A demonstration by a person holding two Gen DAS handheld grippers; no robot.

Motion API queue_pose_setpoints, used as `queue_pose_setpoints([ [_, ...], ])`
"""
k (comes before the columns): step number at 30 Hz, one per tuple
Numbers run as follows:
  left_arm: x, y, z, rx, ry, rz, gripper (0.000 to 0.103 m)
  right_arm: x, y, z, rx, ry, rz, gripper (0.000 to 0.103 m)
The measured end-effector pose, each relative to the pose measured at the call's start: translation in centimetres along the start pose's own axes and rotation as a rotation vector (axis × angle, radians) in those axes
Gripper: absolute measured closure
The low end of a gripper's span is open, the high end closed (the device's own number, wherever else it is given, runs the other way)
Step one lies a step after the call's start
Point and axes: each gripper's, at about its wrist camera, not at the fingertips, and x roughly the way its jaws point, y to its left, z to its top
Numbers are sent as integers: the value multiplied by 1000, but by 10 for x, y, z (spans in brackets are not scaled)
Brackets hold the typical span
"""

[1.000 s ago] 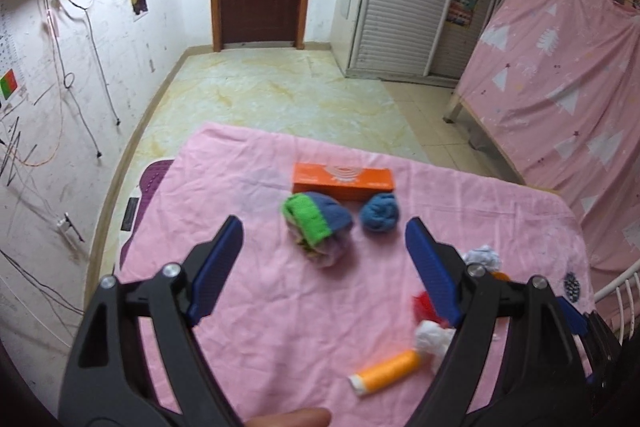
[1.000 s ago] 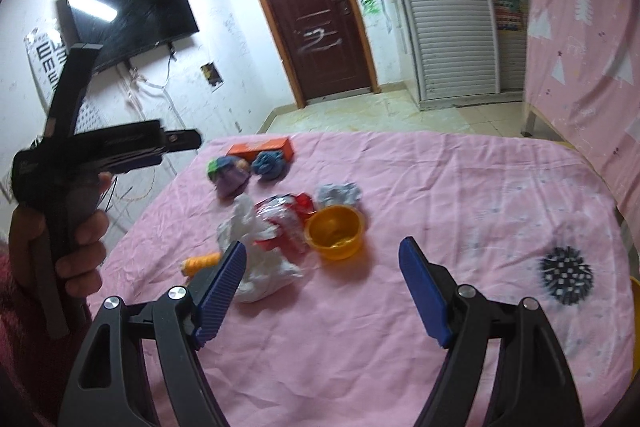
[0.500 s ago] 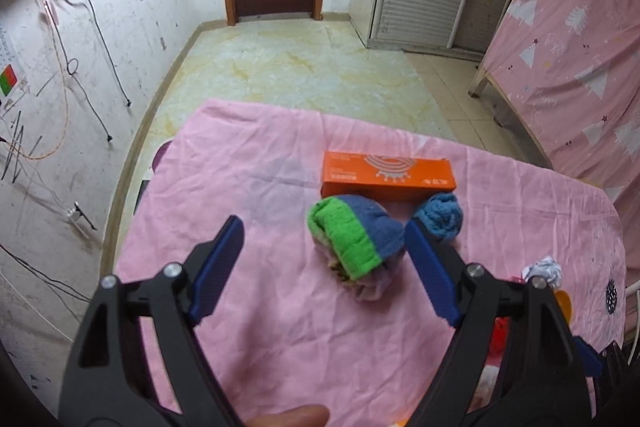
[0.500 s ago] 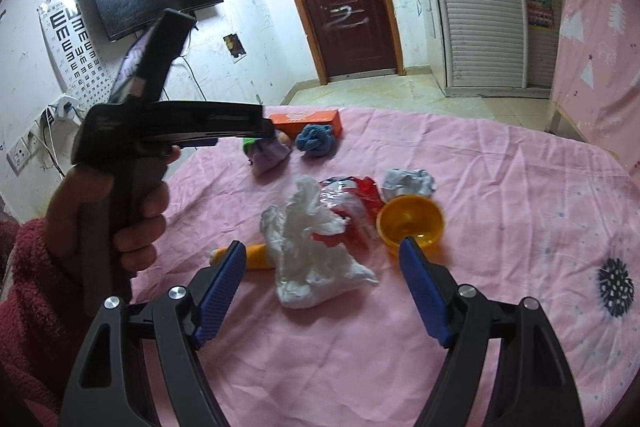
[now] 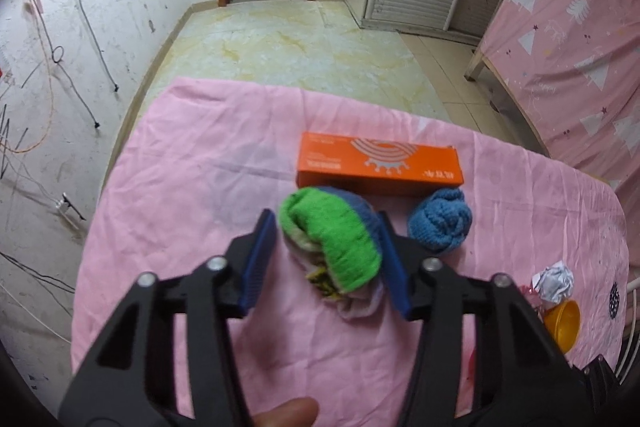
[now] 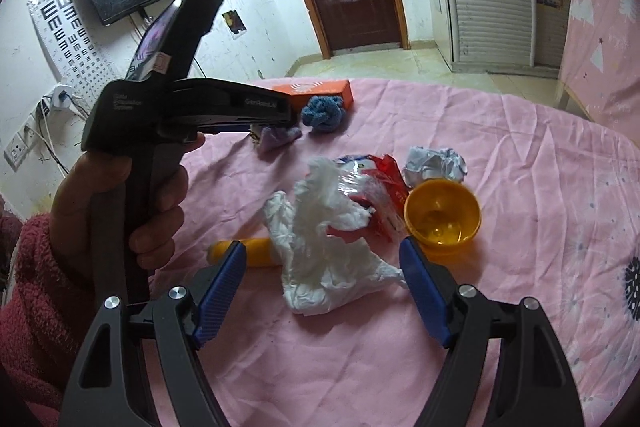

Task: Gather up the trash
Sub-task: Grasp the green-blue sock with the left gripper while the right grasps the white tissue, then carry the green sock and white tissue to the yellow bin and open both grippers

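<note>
A rolled sock bundle (image 5: 332, 239), green, blue and pale, lies on the pink cloth (image 5: 192, 167). My left gripper (image 5: 326, 227) is closing on it, and its blue pads (image 5: 394, 267) touch both sides of the bundle. In the right wrist view a hand (image 6: 120, 195) holds this left gripper (image 6: 192, 107) over the bundle's purple end (image 6: 276, 139). My right gripper (image 6: 322, 249) stands open just before a crumpled white plastic bag (image 6: 320, 239). A red wrapper (image 6: 386, 183) and a crumpled paper ball (image 6: 434, 163) lie behind the bag.
An orange box (image 5: 380, 163) and a blue sock ball (image 5: 440, 223) lie just beyond the bundle. An orange bowl (image 6: 442, 215) sits right of the bag and a yellow tube (image 6: 248, 251) left of it. A dark spiky ball (image 6: 634, 287) lies far right. Floor lies past the cloth's far edge.
My left gripper came forward and down over the sock bundle, and its jaws narrowed onto it. My right gripper moved closer to the white bag, jaws unchanged.
</note>
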Motion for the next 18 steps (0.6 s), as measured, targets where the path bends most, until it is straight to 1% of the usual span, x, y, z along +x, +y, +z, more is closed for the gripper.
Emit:
queue_pose_setpoints([
  [1,-1,-1,0,9,-4,-7,65,2,-2,1,11,6,0,31],
  [3,-2,-4,-2,21,-11,-15,72,4,-5,1,23,17,0,32],
  [4,-3,-5,-3,25,-15,-21,73,5,-6,1,27,21,1,36],
  [5,-4,-5,-5,27,-19,-23,74,5,-6,1,28,20,-3,53],
  [6,-5,-4,-7,26,-25,-30,76,5,-6,1,27,21,-6,64],
  [9,-8,-2,-12,16,-35,-48,78,4,-6,0,22,14,-6,76],
  [12,-12,5,-16,6,-43,-74,79,0,-4,-1,16,-3,-7,80],
  [15,-18,11,-17,-12,-49,-96,79,-8,-2,-5,17,-28,1,81],
  [18,-34,16,-21,-23,-82,-108,79,-18,-4,-8,27,-56,19,81],
])
